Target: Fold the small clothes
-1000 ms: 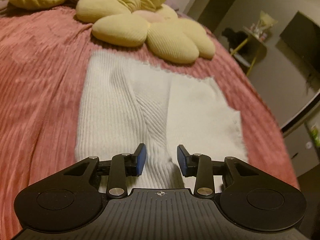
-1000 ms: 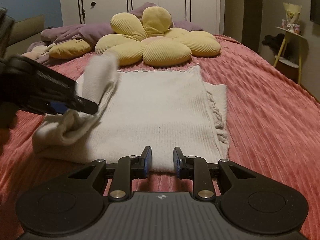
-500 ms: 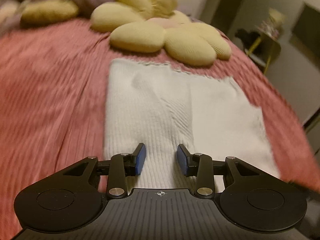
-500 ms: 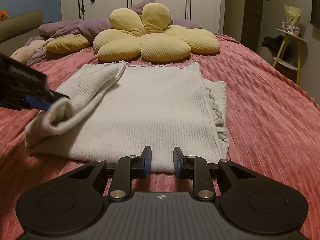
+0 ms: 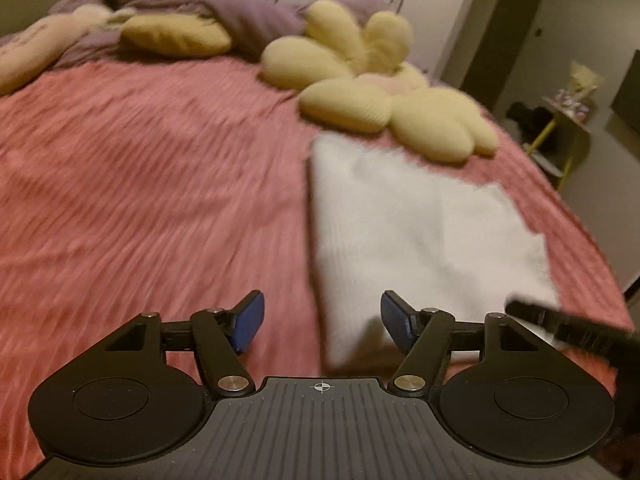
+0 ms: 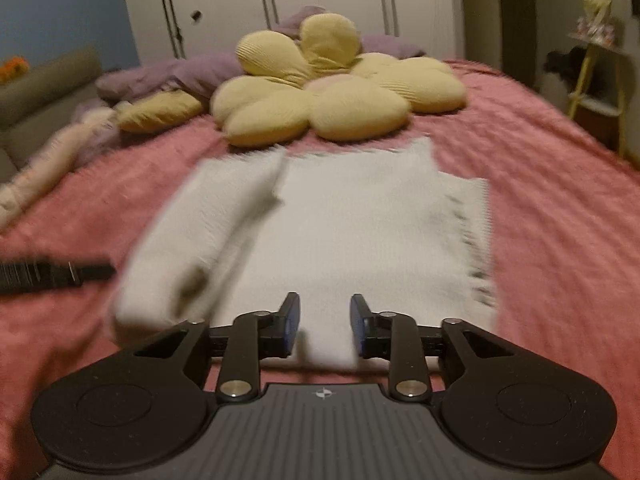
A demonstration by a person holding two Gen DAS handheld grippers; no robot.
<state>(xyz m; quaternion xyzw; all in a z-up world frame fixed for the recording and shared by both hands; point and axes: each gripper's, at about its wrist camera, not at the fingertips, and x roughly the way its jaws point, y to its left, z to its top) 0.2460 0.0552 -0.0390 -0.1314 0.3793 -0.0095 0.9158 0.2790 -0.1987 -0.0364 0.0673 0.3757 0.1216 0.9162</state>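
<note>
Room: bedroom, dim warm light; white wardrobe doors (image 6: 320, 4) behind the bed, a small yellow-legged side table (image 6: 596, 80) at the right wall.
Surface: bed under a pink ribbed bedspread (image 5: 140, 184); both views are motion-blurred.
Bedding: yellow flower-shaped cushion (image 6: 340, 92) at the head end, a plain yellow pillow (image 5: 176, 34) and a purple blanket (image 5: 224, 8) further left.
Task item: white ribbed knit garment (image 6: 352, 224) lying flat on the bedspread, its far edge just beside the flower cushion. Its left side is folded over onto the body, forming a thick rolled edge (image 6: 188, 252). A fringed strip shows along the right edge.
Left gripper (image 5: 320, 322): fingers spread wide, nothing between them. It hangs over the garment's near left corner, partly over bare bedspread.
Right gripper (image 6: 323, 322): fingers at a narrower gap, empty, positioned over the near hem; contact with the cloth cannot be confirmed.
Stage, as judged: one side fold is laid; the right side and the lengthwise fold appear outstanding.
Risk 1: the folded left side looks bulky and loose. A grasp taking only the top layer could pull it open.
Risk 2: the ribbed bedspread may be pinched with the hem, dragging the garment askew when lifted.
Risk 3: the two grippers are near each other at the near edge; a converging reach could cause a collision.
Risk 4: the fringe could snag on a finger.
</note>
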